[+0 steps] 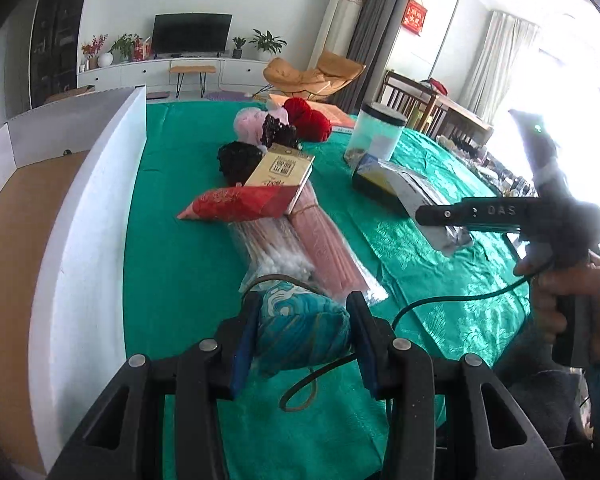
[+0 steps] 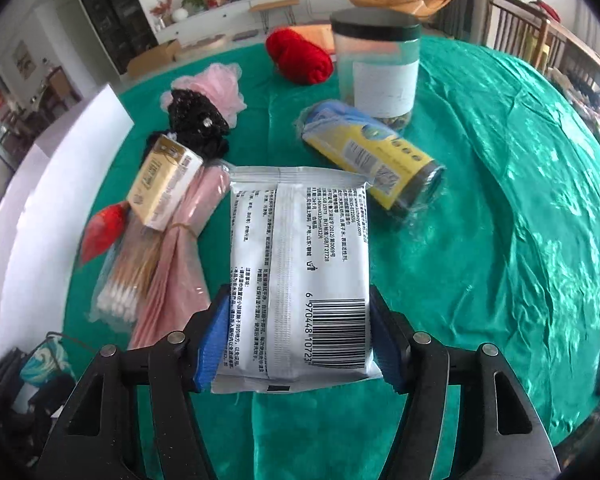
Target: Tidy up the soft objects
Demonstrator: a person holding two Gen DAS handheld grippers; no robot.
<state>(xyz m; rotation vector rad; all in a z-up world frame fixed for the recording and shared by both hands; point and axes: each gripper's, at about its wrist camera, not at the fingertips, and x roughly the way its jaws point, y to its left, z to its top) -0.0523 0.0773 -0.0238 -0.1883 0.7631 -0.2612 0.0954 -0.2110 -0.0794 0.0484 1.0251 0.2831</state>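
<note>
My left gripper (image 1: 303,334) is shut on a teal patterned sachet (image 1: 300,332) with a dark cord, held just above the green tablecloth (image 1: 180,280). My right gripper (image 2: 298,334) is shut on a grey-white wet-wipe pack (image 2: 300,268), lifted above the cloth; it also shows in the left wrist view (image 1: 440,216). On the cloth lie a red sachet (image 1: 236,203), a pink mesh pouf (image 2: 220,88), black lace pieces (image 2: 198,120), a red yarn ball (image 2: 300,58), cotton swabs (image 2: 120,292) and a pink bundle (image 2: 180,264).
A white-walled cardboard box (image 1: 96,208) stands open at the left. A gold carton (image 2: 162,184), a clear jar with a dark lid (image 2: 374,64) and a yellow-labelled roll (image 2: 374,160) sit on the cloth. Chairs stand beyond the table's right edge.
</note>
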